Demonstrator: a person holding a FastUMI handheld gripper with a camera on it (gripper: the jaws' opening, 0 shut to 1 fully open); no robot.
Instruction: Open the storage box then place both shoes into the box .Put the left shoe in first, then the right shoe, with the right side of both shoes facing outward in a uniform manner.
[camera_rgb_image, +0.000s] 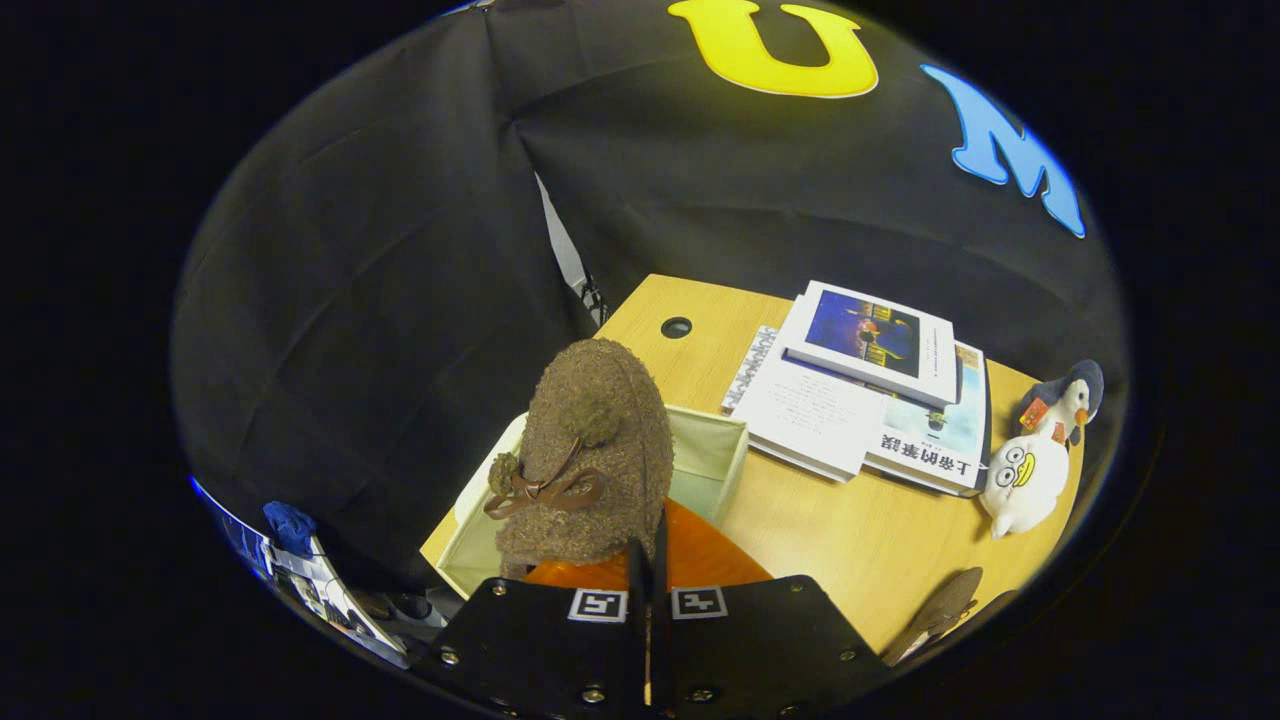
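My hand-held gripper (648, 560) is clamped narrow on the fuzzy brown bow-tied shoe (590, 450), holding it above the open cream fabric storage box (715, 450) on the wooden worktop (840, 530).

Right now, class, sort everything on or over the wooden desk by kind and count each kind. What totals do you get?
Shoes: 2 (brown fuzzy shoe in the gripper, second shoe on the desk)
Storage boxes: 1 (box)
Books: 3 (book stack)
Plush toys: 1 (penguin toy)
Total: 7
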